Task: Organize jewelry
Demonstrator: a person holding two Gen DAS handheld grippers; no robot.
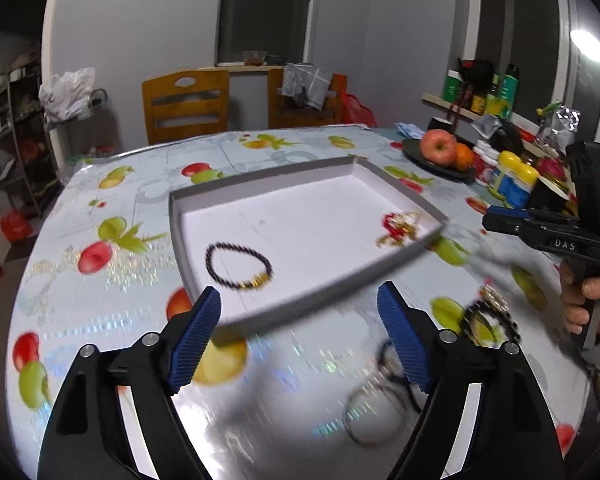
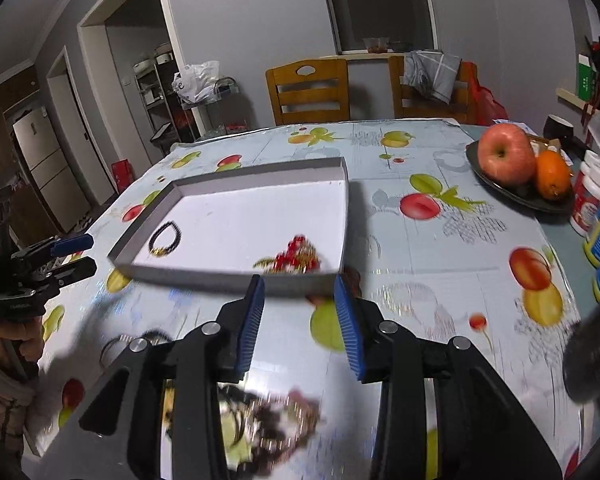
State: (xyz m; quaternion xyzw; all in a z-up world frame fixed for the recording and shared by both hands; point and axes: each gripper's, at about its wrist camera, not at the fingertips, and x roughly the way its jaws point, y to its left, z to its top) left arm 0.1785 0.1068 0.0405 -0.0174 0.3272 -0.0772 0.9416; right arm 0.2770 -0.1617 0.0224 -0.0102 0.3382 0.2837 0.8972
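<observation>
A shallow white tray [image 1: 300,216] with a grey rim lies on the fruit-print tablecloth. Inside it lie a dark bead bracelet [image 1: 238,266] with gold beads at the left and a red and gold piece [image 1: 398,226] at the right. My left gripper [image 1: 297,292] hangs open over the tray's near edge with nothing between its jaws. In the right wrist view the same tray [image 2: 260,216], bracelet [image 2: 165,238] and red and gold piece [image 2: 296,258] show. My right gripper [image 2: 299,282] stands open and bare at the tray's near rim. A blurred heap of loose jewelry [image 2: 268,420] lies beneath it.
A beaded bracelet [image 1: 488,320] and thin dark rings [image 1: 380,412] lie loose on the cloth in front of the tray. A dark plate [image 2: 496,188] with an apple and an orange, and jars [image 2: 596,200], stand at the right. Wooden chairs [image 2: 308,88] stand behind the table.
</observation>
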